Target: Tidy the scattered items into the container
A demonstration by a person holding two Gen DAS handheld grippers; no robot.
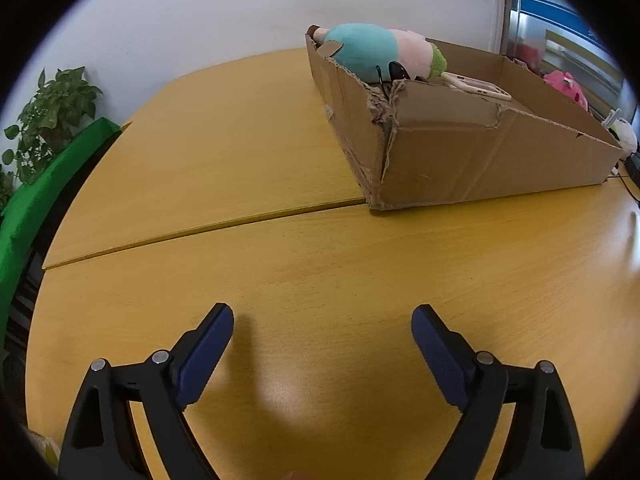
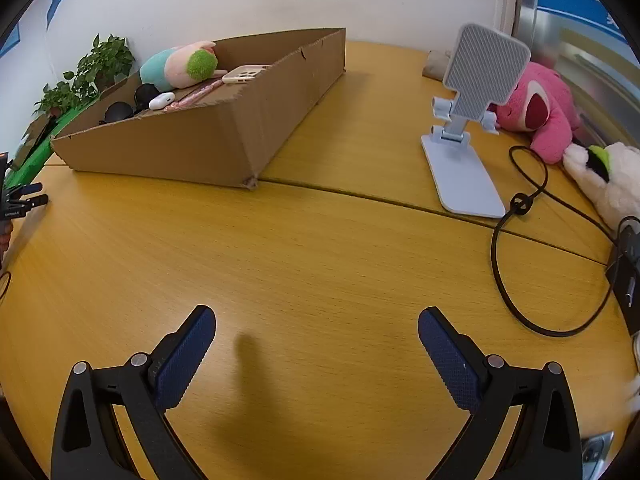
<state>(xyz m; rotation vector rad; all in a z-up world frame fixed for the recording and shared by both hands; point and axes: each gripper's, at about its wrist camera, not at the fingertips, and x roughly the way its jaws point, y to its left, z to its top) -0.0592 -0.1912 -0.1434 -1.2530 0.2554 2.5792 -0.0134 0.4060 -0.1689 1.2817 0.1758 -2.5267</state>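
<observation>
Fingers [image 1: 440, 344] of the left gripper [image 1: 322, 320] and right gripper [image 2: 317, 324] are spread wide, grasping nothing, over bare worktop [image 2: 320, 260]. Cardboard box [image 2: 208, 144], holding a plush toy [image 2: 176, 66], lies well apart at eleven o'clock in the right view, one o'clock in the left.

You look across a yellow wooden table [image 2: 320, 248] made of joined sections, with a seam running across the middle of the frame. Behind it stands a plain white wall [image 1: 224, 12]. At upper left sits a leafy potted plant [image 2: 104, 64]; at upper right, a metallic door frame [image 1: 516, 4].
</observation>
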